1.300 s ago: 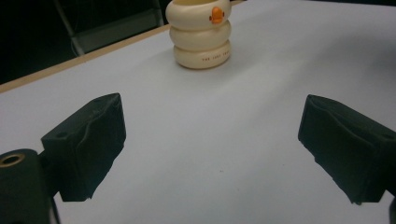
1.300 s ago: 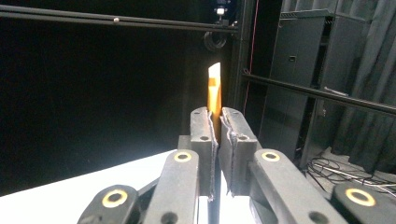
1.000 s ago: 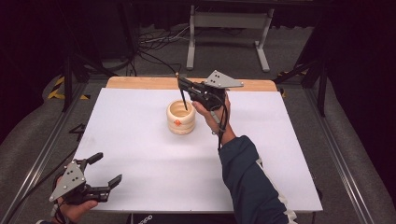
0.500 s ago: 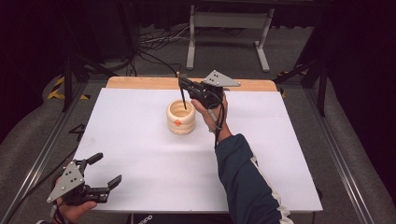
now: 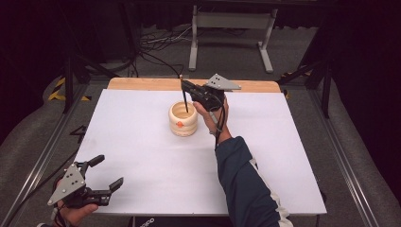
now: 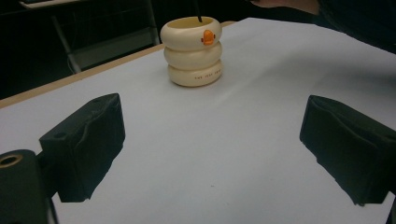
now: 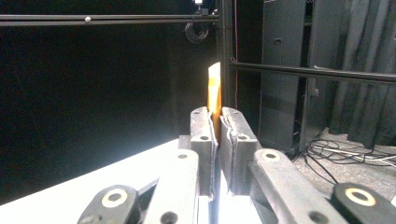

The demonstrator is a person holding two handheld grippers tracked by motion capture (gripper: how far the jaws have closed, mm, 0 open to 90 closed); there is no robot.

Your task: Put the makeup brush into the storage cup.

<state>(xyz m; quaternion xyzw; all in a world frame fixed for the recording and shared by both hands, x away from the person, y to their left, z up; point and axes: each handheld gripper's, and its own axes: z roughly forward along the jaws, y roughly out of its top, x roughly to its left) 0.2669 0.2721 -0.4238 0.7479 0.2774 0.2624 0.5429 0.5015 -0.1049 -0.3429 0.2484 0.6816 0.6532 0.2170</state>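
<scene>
Your cream holder looks like smooth, glossy plastic or glazed ceramic, I cannot tell which; the bench wears a matt white sheet, paper-like, over a pale wooden edge; the pencil you pinch looks like painted wood, orange and slightly shiny; your right gripper has matt black jaws with rubbery, creased pads; its top plate is dull grey metal.

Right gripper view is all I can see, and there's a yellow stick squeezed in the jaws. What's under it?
Observer: A cream cup made of three stacked rings. The lower end of the stick dips into its open top.
Operator: Is there a picture on the cup?
Observer: A small orange mark near the rim.
Operator: Where's the other gripper?
Observer: The left gripper is at the near left corner of the table, jaws wide open, holding nothing.
</scene>
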